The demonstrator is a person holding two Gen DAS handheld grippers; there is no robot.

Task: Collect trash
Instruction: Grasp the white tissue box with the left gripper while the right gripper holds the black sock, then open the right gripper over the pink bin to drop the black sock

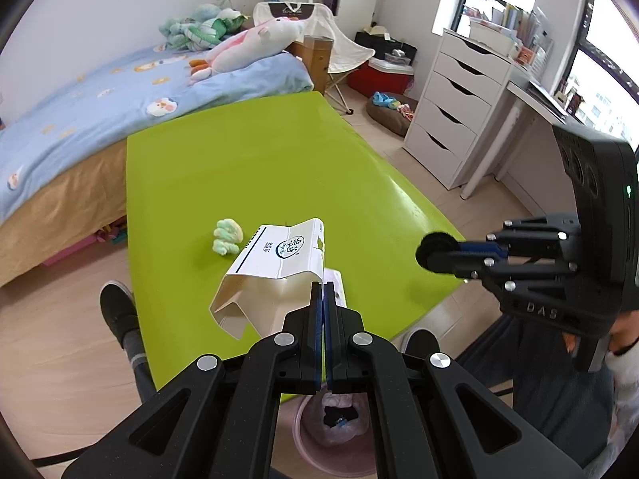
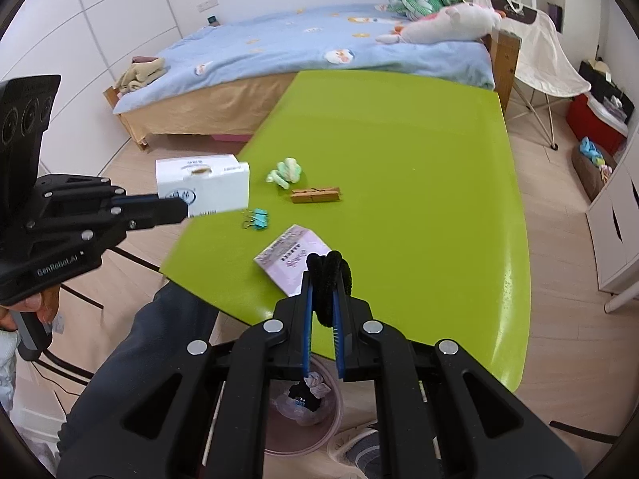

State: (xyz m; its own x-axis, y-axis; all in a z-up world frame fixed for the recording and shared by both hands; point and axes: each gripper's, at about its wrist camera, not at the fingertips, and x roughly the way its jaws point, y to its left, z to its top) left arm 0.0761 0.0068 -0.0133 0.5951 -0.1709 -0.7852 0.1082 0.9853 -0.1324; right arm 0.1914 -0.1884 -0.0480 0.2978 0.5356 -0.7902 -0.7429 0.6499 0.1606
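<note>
My left gripper [image 1: 323, 289] is shut on one wall of an empty white cardboard box [image 1: 275, 257], which hangs above the near part of the green table [image 1: 259, 159]. From the right wrist view, that box [image 2: 203, 187] sticks out of the left gripper [image 2: 181, 208] past the table's left edge. My right gripper [image 2: 324, 279] is shut on a black fuzzy hair tie [image 2: 329, 267], also seen as the black hair tie [image 1: 435, 249] in the right gripper [image 1: 429, 250]. A pink bin [image 2: 303, 415] with a liner and some trash stands on the floor below both grippers.
On the green table [image 2: 399, 139] lie a green-white crumpled wad [image 2: 285, 171], wooden clothespins [image 2: 315, 194], blue binder clips [image 2: 255, 217] and a pink tissue packet [image 2: 293, 257]. A bed [image 1: 100, 99] stands behind the table and white drawers [image 1: 455, 92] to the right. The person's legs flank the bin.
</note>
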